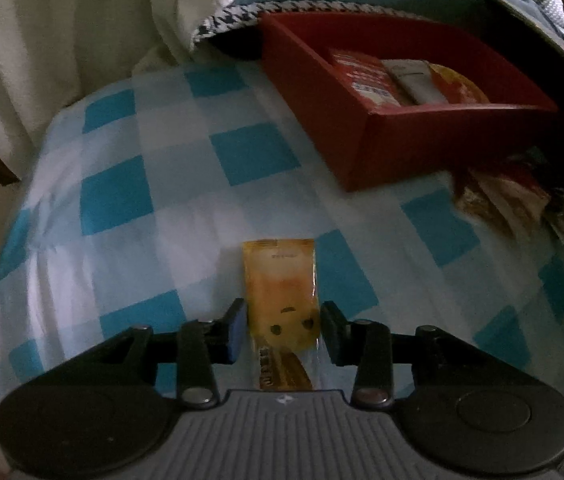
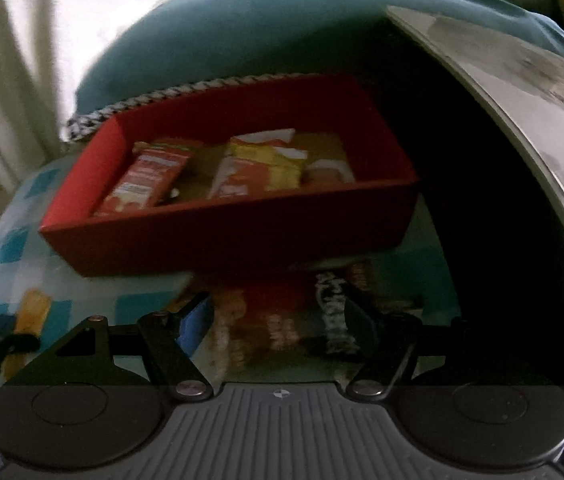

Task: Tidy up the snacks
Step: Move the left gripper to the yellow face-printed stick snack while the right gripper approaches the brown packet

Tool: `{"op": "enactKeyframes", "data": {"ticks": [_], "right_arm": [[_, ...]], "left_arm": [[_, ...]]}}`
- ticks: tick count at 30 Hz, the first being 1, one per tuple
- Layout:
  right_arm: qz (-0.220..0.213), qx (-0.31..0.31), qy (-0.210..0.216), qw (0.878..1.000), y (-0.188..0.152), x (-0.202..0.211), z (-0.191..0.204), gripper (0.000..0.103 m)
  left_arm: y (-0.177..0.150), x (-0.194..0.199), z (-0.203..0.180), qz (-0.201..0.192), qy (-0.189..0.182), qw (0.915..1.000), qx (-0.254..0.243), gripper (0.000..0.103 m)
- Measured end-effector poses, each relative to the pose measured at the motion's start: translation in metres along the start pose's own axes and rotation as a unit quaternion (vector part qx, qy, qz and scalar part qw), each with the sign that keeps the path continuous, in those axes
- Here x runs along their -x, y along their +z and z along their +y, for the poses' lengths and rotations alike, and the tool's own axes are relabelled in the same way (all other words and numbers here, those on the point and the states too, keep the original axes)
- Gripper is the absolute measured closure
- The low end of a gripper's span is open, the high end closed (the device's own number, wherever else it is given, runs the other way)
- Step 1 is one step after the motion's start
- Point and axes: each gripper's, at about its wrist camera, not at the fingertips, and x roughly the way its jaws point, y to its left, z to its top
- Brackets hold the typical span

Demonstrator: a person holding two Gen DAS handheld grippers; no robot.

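A: State the container's condition.

B: The red box (image 1: 398, 148) is open-topped and rectangular, and sits flat on the blue-and-white checked cloth (image 1: 185, 184). Inside it lie a red packet (image 2: 143, 180), a yellow-and-orange packet (image 2: 259, 166) and a pale packet (image 2: 326, 172), side by side, the red one apart from the other two.

A: Which items are outside it?

B: An orange-yellow sachet (image 1: 279, 288) lies flat on the cloth, lengthwise, well short of the box. A cluster of brown and red wrapped snacks (image 1: 518, 196) lies on the cloth just beside the box's near corner; blur hides their details.
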Motion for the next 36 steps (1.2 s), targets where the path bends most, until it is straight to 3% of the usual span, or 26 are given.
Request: {"op": "enactKeyframes", "data": {"ticks": [9,12,16,22,24,26,30,33,36], "right_arm": [[0.014,0.046,0.024,0.999,0.017,-0.051,0.016,0.025],[0.022,0.073,0.015,0.997,0.014,-0.069,0.031,0.012],[0.036,0.100,0.004,0.994,0.008,-0.065,0.046,0.012],[0.099,0.148,0.048,0.983,-0.033,-0.033,0.065,0.017],[0.109,0.115,0.090,0.983,-0.033,-0.020,0.059,0.026],[0.091,0.062,0.120,0.987,-0.024,-0.009,0.047,0.027],[0.035,-0.001,0.031,0.999,0.004,-0.012,0.030,0.021],[0.046,-0.054,0.040,0.997,0.018,-0.036,0.028,0.022],[0.039,-0.026,-0.009,0.999,0.023,-0.055,0.047,0.010]], "left_arm": [[0.001,-0.002,-0.001,-0.004,-0.008,0.9999,-0.007,0.069],[0.001,-0.002,0.002,-0.004,-0.015,0.9999,-0.006,0.069],[0.000,0.000,0.003,-0.002,-0.021,0.9998,-0.006,0.069],[-0.002,0.002,0.000,0.006,-0.024,0.9996,-0.011,0.069],[-0.003,0.003,-0.002,0.010,-0.032,0.9994,-0.012,0.069],[-0.004,0.003,-0.002,0.012,-0.036,0.9992,-0.010,0.069],[-0.003,0.002,0.001,0.014,-0.041,0.9991,-0.001,0.068],[-0.002,0.002,0.002,0.014,-0.046,0.9989,0.001,0.067],[-0.002,0.002,0.003,0.014,-0.051,0.9986,0.001,0.066]]}}
